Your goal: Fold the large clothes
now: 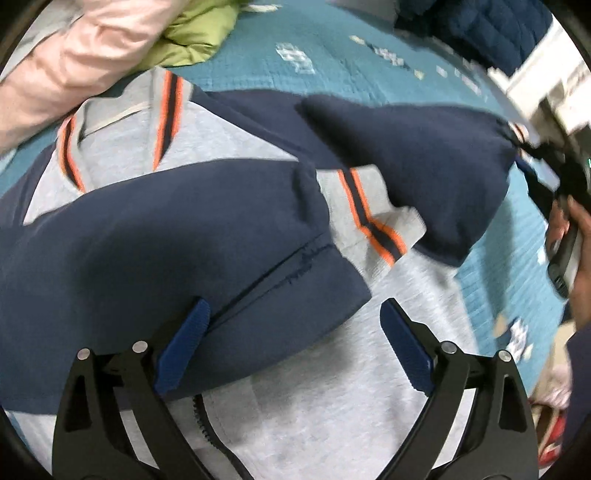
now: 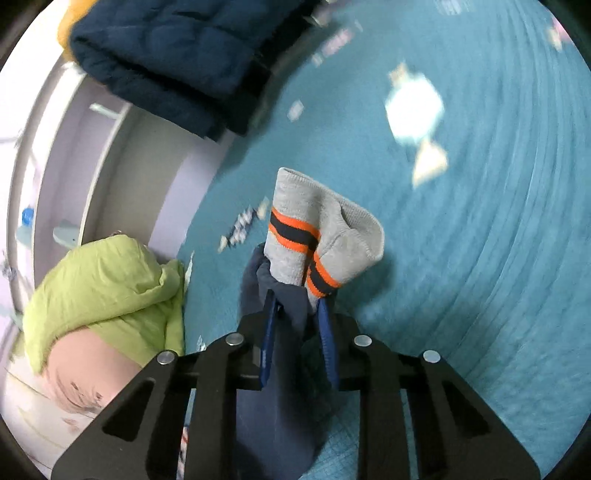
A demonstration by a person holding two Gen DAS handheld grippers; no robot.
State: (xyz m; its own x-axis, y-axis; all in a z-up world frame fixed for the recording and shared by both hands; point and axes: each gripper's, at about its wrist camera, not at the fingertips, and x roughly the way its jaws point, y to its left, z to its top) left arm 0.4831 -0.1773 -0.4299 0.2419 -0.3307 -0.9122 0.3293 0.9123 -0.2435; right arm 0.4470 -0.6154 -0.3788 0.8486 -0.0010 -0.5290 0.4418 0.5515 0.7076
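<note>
A grey zip jacket with navy sleeves and orange-and-navy stripes lies spread on the teal bedspread. One navy sleeve is folded across its chest. My left gripper hangs open just over that sleeve's end, the left pad against the cloth. The other navy sleeve is lifted off to the right, where my right gripper holds it. In the right wrist view the right gripper is shut on the navy cloth just behind the grey striped cuff, which sticks out above the bedspread.
A pink garment and a green one lie beyond the collar. A folded dark blue quilted jacket sits at the bed's far edge, by white furniture. A person's hand grips the right handle.
</note>
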